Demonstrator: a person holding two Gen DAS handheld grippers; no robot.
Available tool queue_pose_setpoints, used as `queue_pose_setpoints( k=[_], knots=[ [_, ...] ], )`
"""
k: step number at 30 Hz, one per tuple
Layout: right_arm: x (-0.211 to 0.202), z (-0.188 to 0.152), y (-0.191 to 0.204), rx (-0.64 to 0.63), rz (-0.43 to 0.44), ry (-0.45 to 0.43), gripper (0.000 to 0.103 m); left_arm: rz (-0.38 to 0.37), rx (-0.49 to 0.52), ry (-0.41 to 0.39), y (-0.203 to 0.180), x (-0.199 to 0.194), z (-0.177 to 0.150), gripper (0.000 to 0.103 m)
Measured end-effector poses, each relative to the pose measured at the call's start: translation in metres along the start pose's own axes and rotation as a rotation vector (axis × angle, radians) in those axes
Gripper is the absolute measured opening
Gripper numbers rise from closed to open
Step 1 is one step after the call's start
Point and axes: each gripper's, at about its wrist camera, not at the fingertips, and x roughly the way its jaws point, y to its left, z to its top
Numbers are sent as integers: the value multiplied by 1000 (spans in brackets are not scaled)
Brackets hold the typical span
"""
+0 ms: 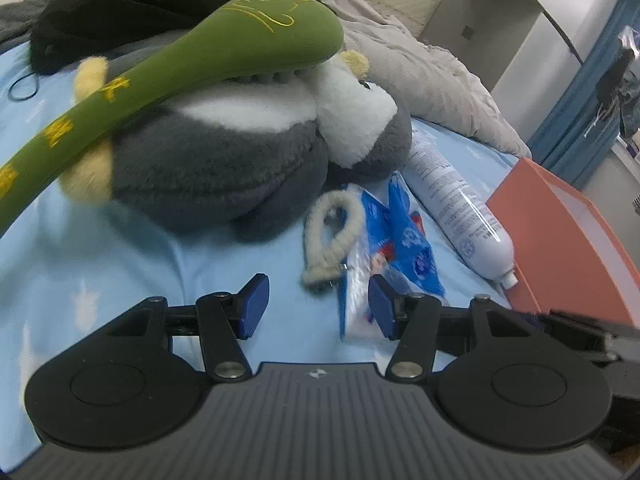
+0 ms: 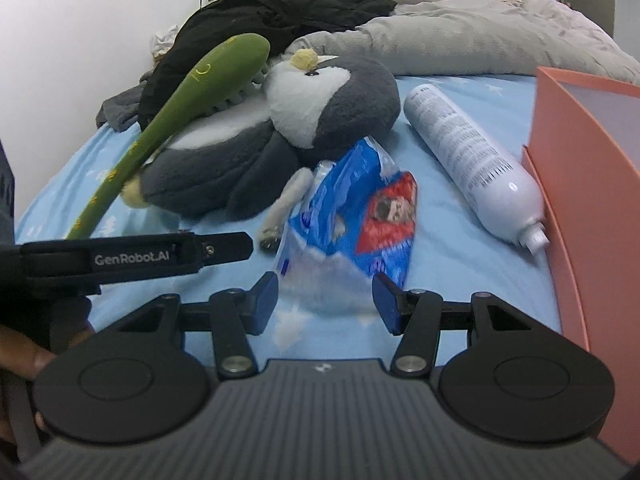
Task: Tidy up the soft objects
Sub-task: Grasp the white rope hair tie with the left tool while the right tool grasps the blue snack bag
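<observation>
**Status: nothing sorted yet, both tongs empty over the bed**

Both tongs are part open with nothing between the blue pads. I have the left tongs [image 1: 314, 306] over bare sheet, near edge of the pile. My right tongs [image 2: 325, 304] hover just short of the crinkled blue-and-red plastic snack packet [image 2: 352, 216]; not touching, as far as I can tell.

Everything sits loose on the light blue star-print bed sheet [image 1: 120, 264]:
- grey-and-white plush penguin toy [image 1: 224, 156], centre, on its back
- long green padded massage stick with yellow print [image 1: 224, 44], leaning across the penguin, handle running off to the near left
- small beige looped rope strap [image 1: 330, 236], just left of the packet
- white cylindrical spray bottle [image 2: 468, 160], lying right of the packet, nozzle by the box
- orange open cardboard box [image 2: 576, 152], right edge, nothing visible inside from here

My read: the box is the likely bin, and no soft item is in it. Penguin, strap and stick still to move. Grey rumpled duvet [image 2: 480, 36] and black garment [image 2: 260, 12] lie at the far end, untouched.
</observation>
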Motion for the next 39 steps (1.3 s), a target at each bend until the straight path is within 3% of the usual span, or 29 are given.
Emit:
queue_pose_setpoints(
  k=[7,13,14,16,17,21,29,39],
  knots=[
    [32,16,-6,-20,12,8,55,-67,-26,21,11,32,9,58],
    [49,14,-4,-50,35,32,53,-98,-4,32,10,47,9,40],
    [50,13,-3,-55,37,33,49,-97,-7,33,11,48,9,33],
    [52,13,-2,-58,39,35,37,-84,-20,32,11,49,9,29],
    [52,13,-1,-59,38,36,30,-77,-24,31,11,47,10,29],
    [42,15,3,-70,49,6,23,-44,-10,21,5,39,8,28],
    [18,13,7,-80,30,-11,21,-8,-11,18,-5,7,-1,26],
    [-31,-14,13,-87,11,3,21,10,1,23,-26,-45,-35,26]
  ],
)
